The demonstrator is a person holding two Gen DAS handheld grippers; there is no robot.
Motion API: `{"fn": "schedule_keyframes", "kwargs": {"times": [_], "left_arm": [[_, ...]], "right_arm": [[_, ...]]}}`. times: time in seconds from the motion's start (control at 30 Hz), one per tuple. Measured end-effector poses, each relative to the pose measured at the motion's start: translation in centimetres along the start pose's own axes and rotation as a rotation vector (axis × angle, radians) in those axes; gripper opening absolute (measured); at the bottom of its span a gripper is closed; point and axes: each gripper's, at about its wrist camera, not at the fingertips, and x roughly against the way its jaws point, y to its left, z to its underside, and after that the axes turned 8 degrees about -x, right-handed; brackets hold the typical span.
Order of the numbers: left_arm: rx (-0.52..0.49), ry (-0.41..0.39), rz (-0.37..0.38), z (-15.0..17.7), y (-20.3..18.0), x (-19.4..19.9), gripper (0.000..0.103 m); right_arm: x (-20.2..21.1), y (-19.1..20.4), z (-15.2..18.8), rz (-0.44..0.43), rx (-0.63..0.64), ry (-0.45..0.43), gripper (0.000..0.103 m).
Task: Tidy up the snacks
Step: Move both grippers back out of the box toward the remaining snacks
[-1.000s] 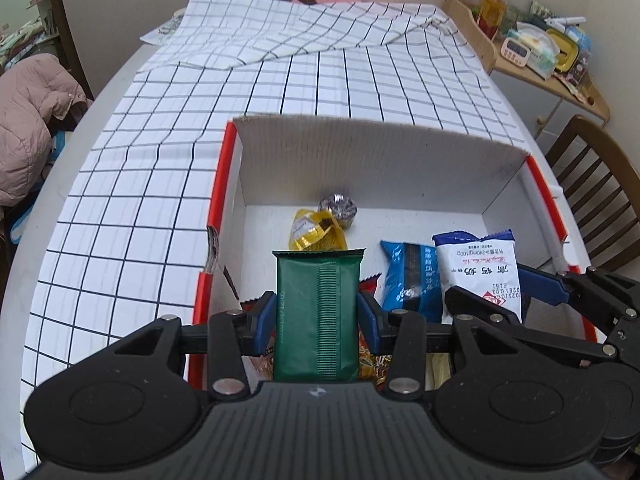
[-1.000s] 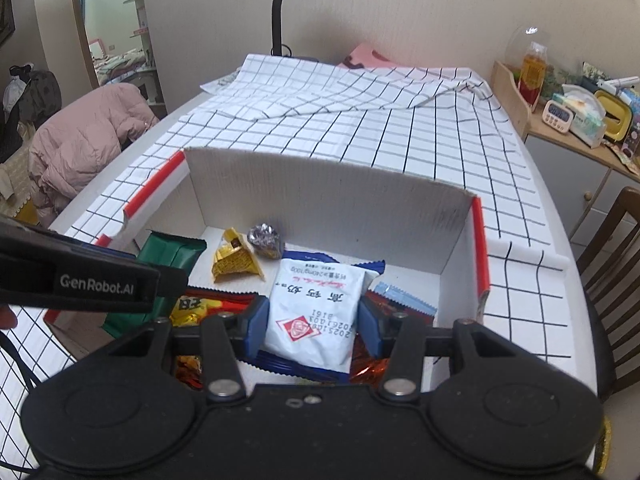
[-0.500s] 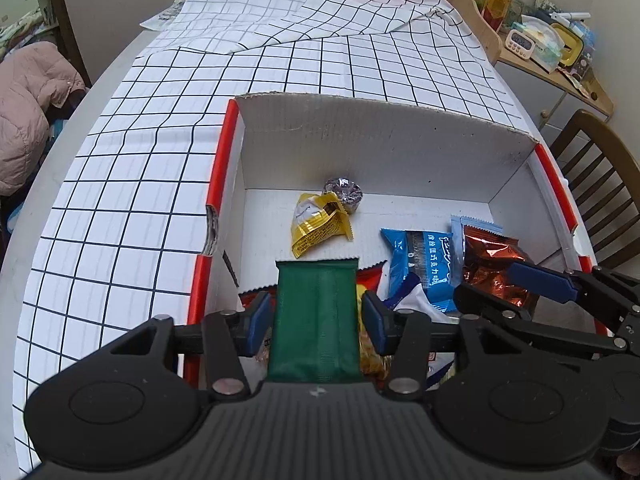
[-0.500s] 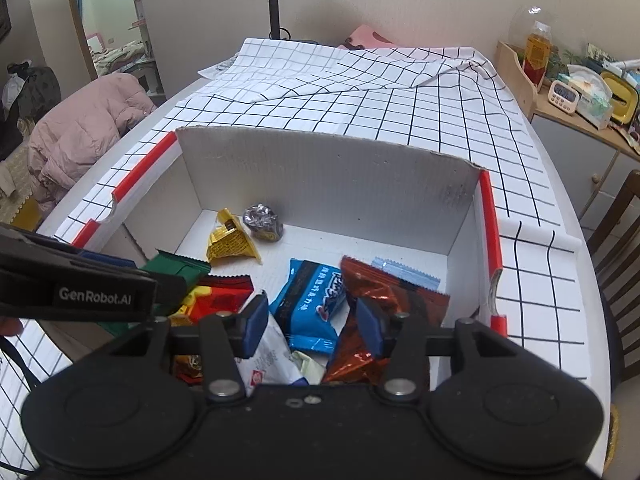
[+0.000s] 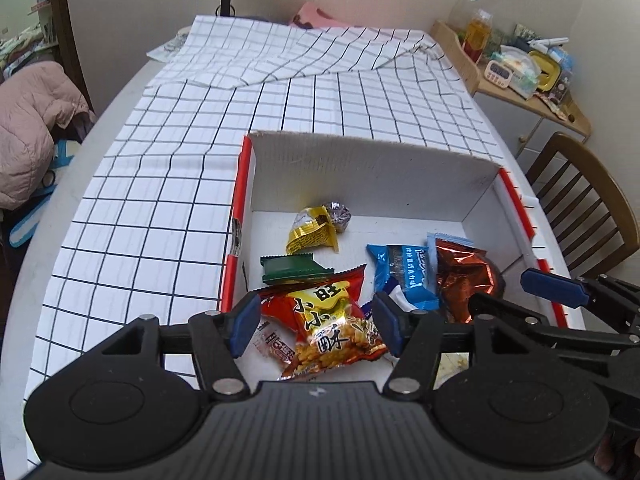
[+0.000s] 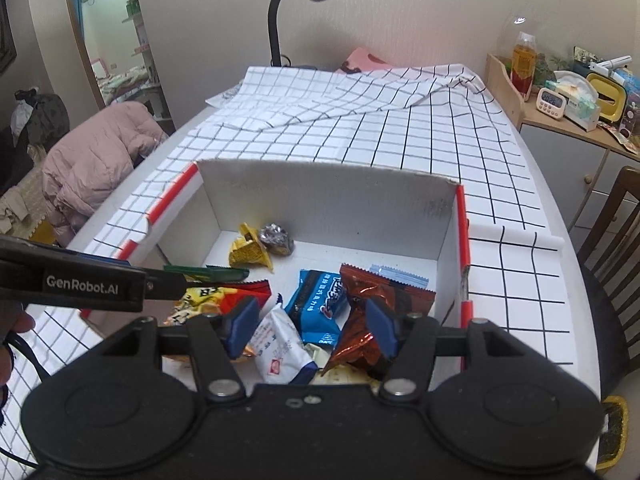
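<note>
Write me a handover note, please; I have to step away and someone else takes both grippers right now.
Left gripper: open, empty, hovering over the red-and-yellow crinkly snack bag.
Right gripper: open, empty, above the white snack pouch and the copper-red foil packet.
In the white cardboard box with red edges: the flat dark green wrapper, blue foil packet, small yellow foil packet and silver-wrapped sweet near the far wall.
Done: these snacks lie in the box, loosely piled.
Left: no snacks show on the checked tablecloth; tidy the pile if needed.
</note>
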Motion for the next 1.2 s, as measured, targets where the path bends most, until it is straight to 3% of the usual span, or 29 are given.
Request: {"fn": "schedule_keyframes", "kwargs": {"times": [0.07,0.1,0.17,0.3,0.37,0.7,0.83,1.2], "left_arm": [[-0.005,-0.015,-0.001,0.3,0.0,0.9,0.061],[-0.007,-0.023,-0.001,0.4,0.0,1.4,0.062],[-0.015,-0.042,-0.003,0.8,0.0,2.4,0.062],[-0.023,-0.076,-0.002,1.7,-0.1,4.4,0.063],[-0.028,-0.094,-0.001,2.1,-0.2,5.5,0.070],[-0.056,-0.142,0.027,5.2,-0.8,9.5,0.080],[-0.068,-0.148,0.040,6.6,-1.1,10.5,0.087],[-0.062,-0.102,0.087,10.2,-1.6,10.4,0.091]], "right_arm": [[1.0,0.2,0.1,-0.007,-0.009,-0.018,0.066],[1.5,0.3,0.2,-0.011,-0.013,-0.029,0.079],[2.7,0.6,0.5,-0.011,-0.015,-0.062,0.093],[4.5,1.1,1.0,-0.025,-0.014,-0.080,0.093],[5.1,1.3,1.3,-0.031,-0.025,-0.084,0.094],[8.6,2.5,4.0,-0.060,-0.039,-0.107,0.100],[10.0,2.8,5.4,-0.061,-0.044,-0.112,0.102],[11.9,2.8,9.7,-0.049,-0.024,-0.096,0.103]]}}
